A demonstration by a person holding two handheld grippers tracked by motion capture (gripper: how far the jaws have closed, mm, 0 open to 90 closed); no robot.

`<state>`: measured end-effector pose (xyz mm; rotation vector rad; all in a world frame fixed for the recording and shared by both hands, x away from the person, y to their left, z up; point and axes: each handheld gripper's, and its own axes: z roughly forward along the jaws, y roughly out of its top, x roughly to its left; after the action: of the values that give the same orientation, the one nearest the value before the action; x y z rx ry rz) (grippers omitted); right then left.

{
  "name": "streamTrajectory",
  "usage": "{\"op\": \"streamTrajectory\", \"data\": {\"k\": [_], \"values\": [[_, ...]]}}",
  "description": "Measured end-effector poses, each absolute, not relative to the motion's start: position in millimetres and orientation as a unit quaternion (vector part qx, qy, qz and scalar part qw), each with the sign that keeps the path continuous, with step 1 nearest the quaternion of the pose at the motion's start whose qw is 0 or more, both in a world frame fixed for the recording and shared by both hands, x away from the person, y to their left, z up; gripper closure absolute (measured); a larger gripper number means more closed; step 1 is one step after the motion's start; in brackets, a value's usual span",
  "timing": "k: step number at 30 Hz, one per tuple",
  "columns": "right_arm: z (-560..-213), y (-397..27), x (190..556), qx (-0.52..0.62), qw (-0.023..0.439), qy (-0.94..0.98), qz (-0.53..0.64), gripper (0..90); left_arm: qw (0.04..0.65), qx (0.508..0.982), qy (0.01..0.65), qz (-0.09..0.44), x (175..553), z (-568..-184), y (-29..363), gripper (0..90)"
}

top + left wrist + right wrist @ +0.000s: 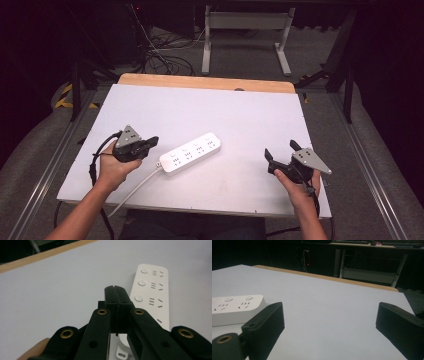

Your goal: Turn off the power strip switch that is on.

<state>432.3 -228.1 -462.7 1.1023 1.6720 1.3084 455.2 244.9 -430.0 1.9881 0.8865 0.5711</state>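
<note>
Power strip (190, 153) lies slantwise mid-table (200, 105), its cord (135, 187) running to the near edge. Left gripper (151, 142) sits just beside its near end, jaws pressed together. Right gripper (280, 152) hovers well apart, jaws spread wide.

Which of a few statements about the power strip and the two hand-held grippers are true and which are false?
1. The left hand-held gripper is shut, holding nothing. True.
2. The right hand-held gripper is shut. False: its jaws stand wide apart.
3. The power strip lies on the table between the two grippers. True.
4. A plug sits in one of the power strip's sockets. False: the sockets in view are free.
5. The power strip's cord runs off toward the person's edge of the table. True.
</note>
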Motion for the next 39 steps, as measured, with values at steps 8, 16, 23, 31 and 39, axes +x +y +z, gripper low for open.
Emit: {"op": "streamTrajectory", "data": {"k": [8, 16, 23, 31, 39], "values": [[-463, -229, 432, 0.429, 0.364, 0.651, 0.509, 8.9, 0.393, 0.831, 0.344, 0.191, 469, -444, 224, 90.0], [-463, -227, 432, 0.426, 0.364, 0.655, 0.507, 8.7, 0.368, 0.852, 0.336, 0.161, 475, -452, 208, 90.0], [-463, -227, 431, 0.424, 0.363, 0.656, 0.508, 8.7, 0.352, 0.860, 0.336, 0.156, 479, -458, 204, 90.0], [-462, -227, 431, 0.425, 0.366, 0.655, 0.507, 8.7, 0.351, 0.859, 0.341, 0.154, 479, -461, 205, 90.0], [-462, -227, 429, 0.429, 0.364, 0.654, 0.506, 8.6, 0.350, 0.856, 0.339, 0.174, 474, -463, 200, 90.0]]}}
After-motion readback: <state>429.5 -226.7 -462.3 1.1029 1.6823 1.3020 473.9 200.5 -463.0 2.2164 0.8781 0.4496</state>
